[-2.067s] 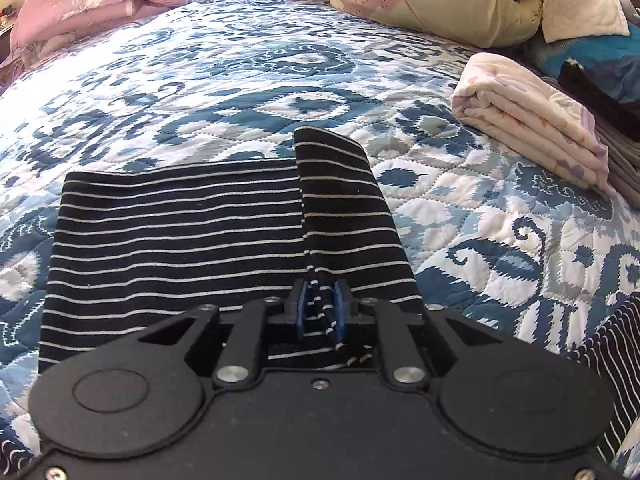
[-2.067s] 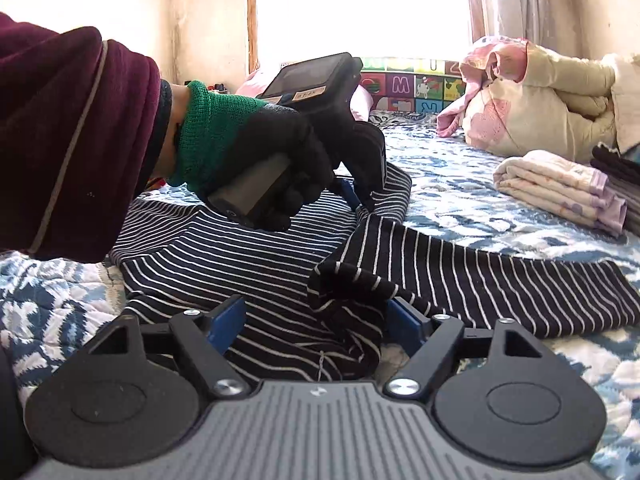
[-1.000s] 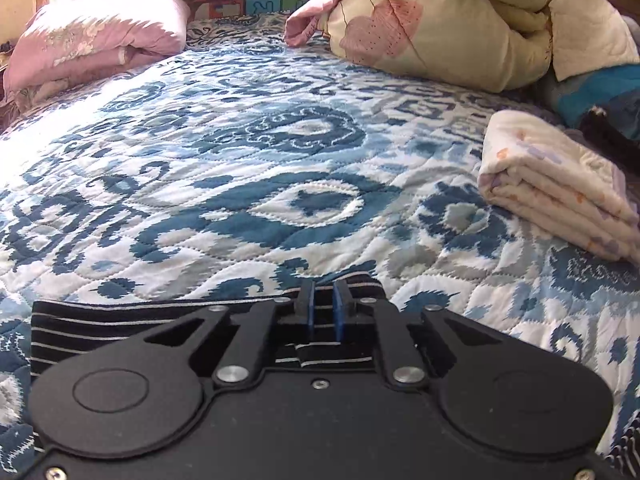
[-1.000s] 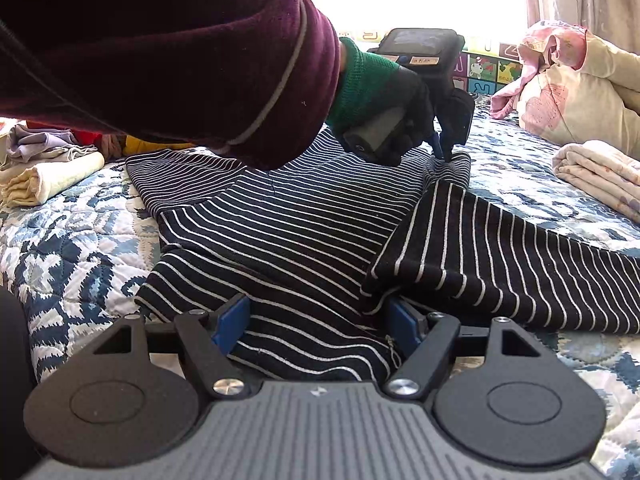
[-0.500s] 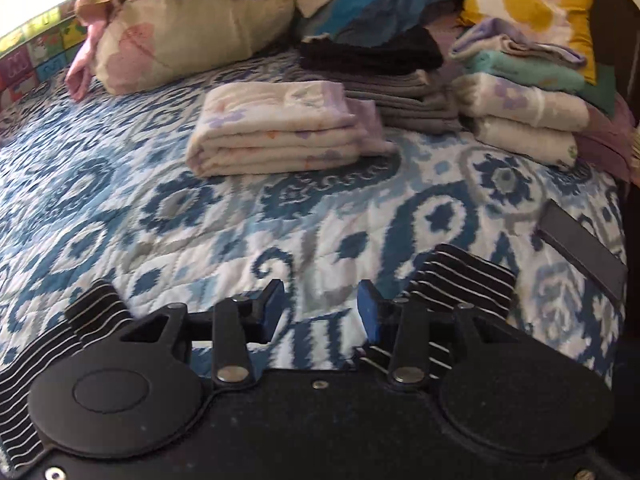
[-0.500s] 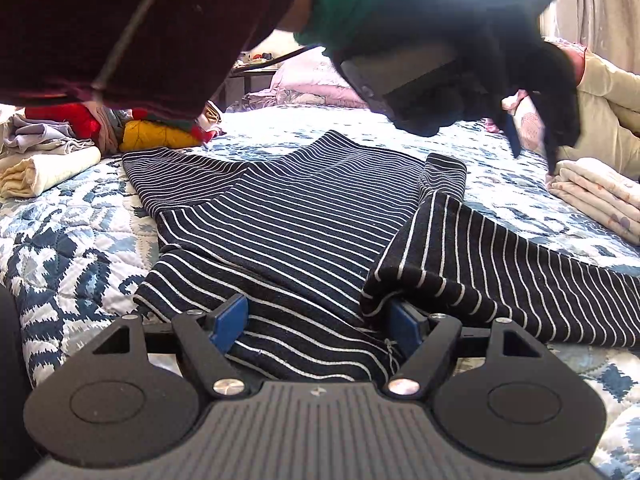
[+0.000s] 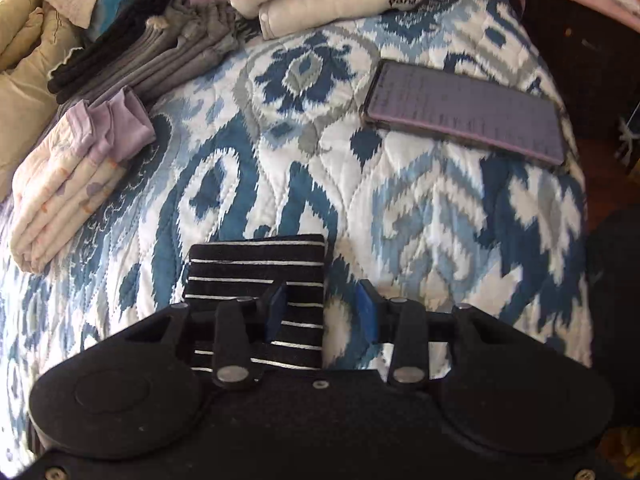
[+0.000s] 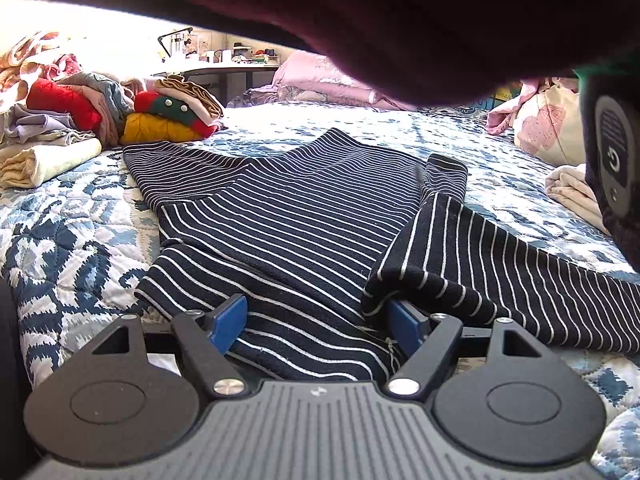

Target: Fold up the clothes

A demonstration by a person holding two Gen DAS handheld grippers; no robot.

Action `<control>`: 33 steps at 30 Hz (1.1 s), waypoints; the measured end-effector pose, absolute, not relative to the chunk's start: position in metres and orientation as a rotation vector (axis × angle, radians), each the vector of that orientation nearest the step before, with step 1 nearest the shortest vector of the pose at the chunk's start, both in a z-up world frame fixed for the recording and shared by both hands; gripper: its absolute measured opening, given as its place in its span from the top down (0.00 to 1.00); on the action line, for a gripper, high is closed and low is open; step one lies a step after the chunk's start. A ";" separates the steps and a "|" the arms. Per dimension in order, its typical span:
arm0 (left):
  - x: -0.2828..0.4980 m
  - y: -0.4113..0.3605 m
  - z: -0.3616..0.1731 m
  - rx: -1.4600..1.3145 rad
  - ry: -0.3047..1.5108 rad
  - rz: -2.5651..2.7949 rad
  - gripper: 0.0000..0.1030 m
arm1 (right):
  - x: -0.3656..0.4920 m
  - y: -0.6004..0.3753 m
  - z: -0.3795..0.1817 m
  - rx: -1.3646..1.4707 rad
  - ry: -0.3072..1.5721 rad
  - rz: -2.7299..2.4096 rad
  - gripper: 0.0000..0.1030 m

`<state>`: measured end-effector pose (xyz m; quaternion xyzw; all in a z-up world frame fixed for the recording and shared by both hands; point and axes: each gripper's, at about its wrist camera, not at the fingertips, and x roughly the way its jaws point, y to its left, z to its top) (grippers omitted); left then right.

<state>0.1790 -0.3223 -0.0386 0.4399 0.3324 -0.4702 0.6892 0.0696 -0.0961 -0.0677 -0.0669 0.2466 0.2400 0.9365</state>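
Just below the left gripper (image 7: 322, 310), whose jaws are closing with nothing pinched, a sleeve cuff (image 7: 256, 268) of the striped shirt (image 8: 304, 216) lies flat on the bed quilt (image 7: 420, 208) near a phone (image 7: 464, 112). Meanwhile the right gripper (image 8: 316, 326) stands wide, its blue pads straddling the shirt's hem without pressing it.
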 end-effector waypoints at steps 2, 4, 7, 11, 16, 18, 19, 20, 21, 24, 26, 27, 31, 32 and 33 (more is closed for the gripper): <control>0.184 -0.314 -0.036 0.959 0.731 -1.020 0.95 | 0.070 -0.097 -0.068 -0.134 0.504 0.492 0.26; 0.188 -0.300 -0.021 0.885 0.705 -0.979 0.97 | 0.069 -0.096 -0.068 -0.138 0.502 0.491 0.26; 0.195 -0.271 0.011 0.743 0.652 -0.912 0.97 | 0.069 -0.097 -0.066 -0.134 0.502 0.492 0.26; 0.205 -0.199 0.076 0.425 0.562 -0.799 0.97 | 0.070 -0.099 -0.065 -0.123 0.498 0.490 0.26; 0.202 -0.071 0.147 -0.015 0.406 -0.626 0.97 | 0.066 -0.097 -0.064 -0.138 0.483 0.482 0.26; 0.194 -0.013 0.162 -0.172 0.340 -0.549 0.97 | 0.065 -0.097 -0.063 -0.142 0.477 0.479 0.26; 0.190 0.011 0.164 -0.224 0.315 -0.518 0.97 | 0.064 -0.097 -0.062 -0.143 0.476 0.478 0.26; 0.185 0.036 0.162 -0.275 0.296 -0.478 0.97 | 0.064 -0.097 -0.062 -0.143 0.475 0.476 0.26; 0.180 0.061 0.158 -0.322 0.284 -0.431 0.97 | 0.063 -0.098 -0.062 -0.143 0.473 0.474 0.26; 0.174 0.121 0.132 -0.472 0.280 -0.352 0.98 | 0.062 -0.099 -0.059 -0.130 0.472 0.467 0.26; 0.174 0.149 0.111 -0.521 0.291 -0.298 0.98 | 0.060 -0.102 -0.055 -0.122 0.470 0.462 0.26; 0.173 0.163 0.098 -0.555 0.297 -0.273 0.98 | 0.057 -0.105 -0.052 -0.120 0.466 0.457 0.26; 0.163 0.213 0.049 -0.741 0.298 -0.194 0.98 | 0.050 -0.114 -0.046 -0.125 0.440 0.437 0.25; 0.160 0.222 0.041 -0.776 0.293 -0.185 0.98 | 0.050 -0.116 -0.047 -0.130 0.439 0.424 0.25; 0.158 0.230 0.034 -0.803 0.291 -0.176 0.98 | 0.052 -0.117 -0.047 -0.132 0.440 0.410 0.25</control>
